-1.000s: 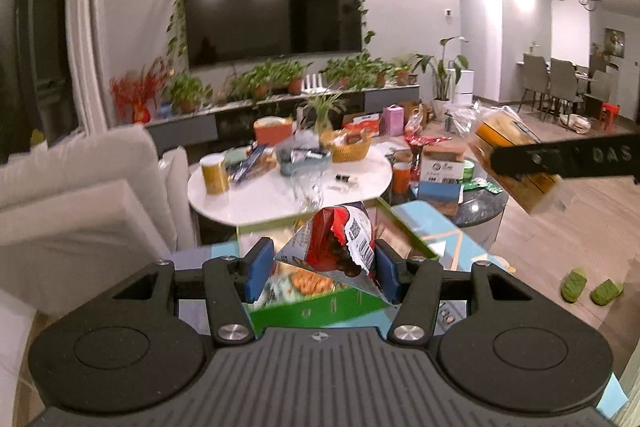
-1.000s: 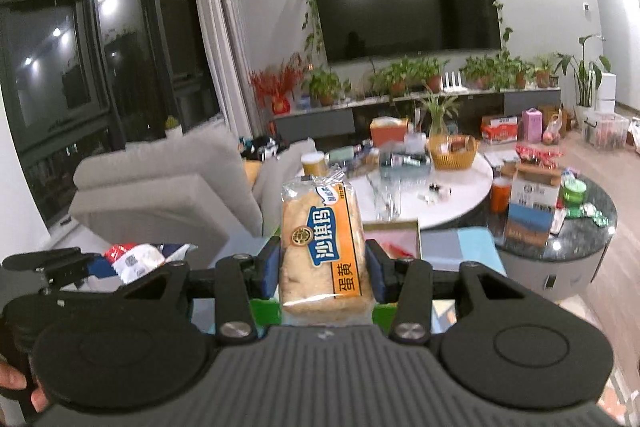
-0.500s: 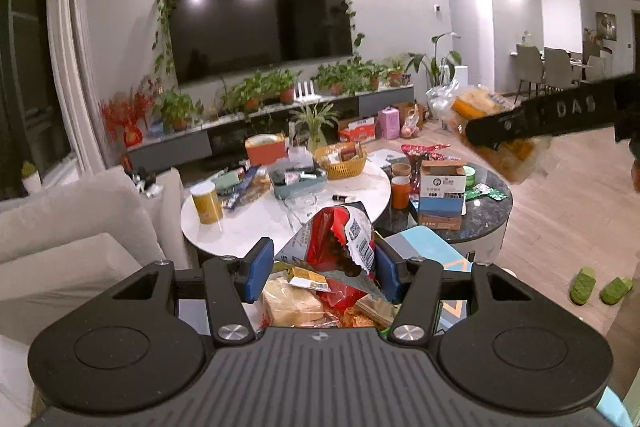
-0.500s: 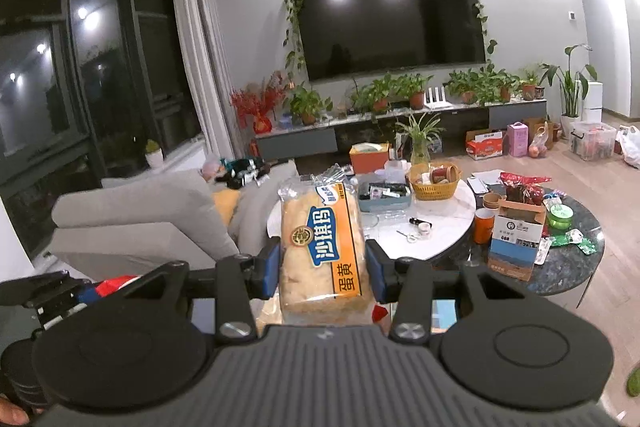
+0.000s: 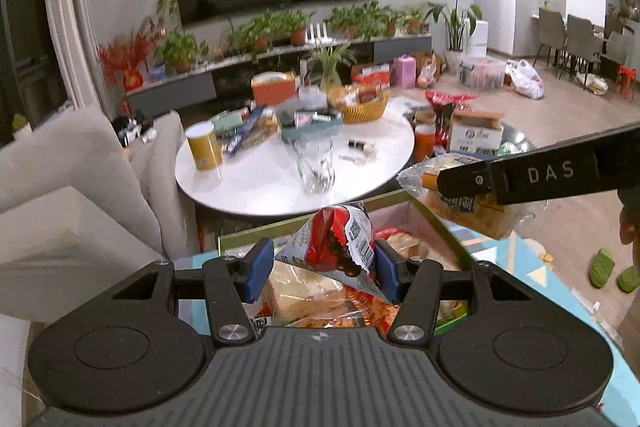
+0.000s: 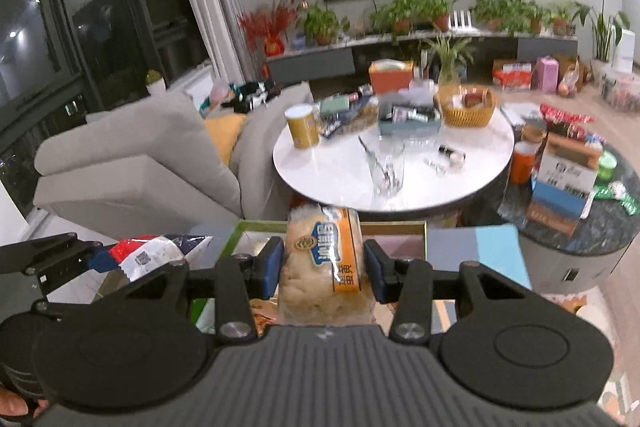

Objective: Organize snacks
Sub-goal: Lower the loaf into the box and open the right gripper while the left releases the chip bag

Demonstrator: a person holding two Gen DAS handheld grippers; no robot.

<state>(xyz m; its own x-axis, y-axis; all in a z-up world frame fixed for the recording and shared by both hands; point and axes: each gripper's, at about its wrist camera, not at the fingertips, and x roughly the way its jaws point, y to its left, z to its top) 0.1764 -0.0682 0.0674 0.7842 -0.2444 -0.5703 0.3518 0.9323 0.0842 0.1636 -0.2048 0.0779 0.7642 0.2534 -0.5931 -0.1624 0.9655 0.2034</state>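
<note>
My left gripper (image 5: 322, 269) is shut on a red and silver snack bag (image 5: 340, 247), held over a green-rimmed box (image 5: 256, 233) with several snack packets inside. The same bag (image 6: 160, 251) shows at the left of the right wrist view. My right gripper (image 6: 324, 273) is shut on a clear bread pack with an orange and blue label (image 6: 326, 259), above the near end of the green-rimmed box (image 6: 248, 227). In the left wrist view that bread pack (image 5: 468, 209) hangs at the right over the box's right rim, clamped by the right gripper's black fingers (image 5: 540, 175).
A white round table (image 5: 260, 179) with a glass (image 5: 316, 167), a yellow can (image 5: 203, 151), a basket (image 5: 358, 103) and other items stands just beyond the box. A dark round table (image 6: 600, 227) with boxes is at the right, a grey sofa (image 6: 132, 155) at the left. Green slippers (image 5: 612, 271) lie on the floor.
Both grippers have come forward and down toward the green-rimmed box with their packs. The box now fills the view under the fingers, and the white table looks nearer.
</note>
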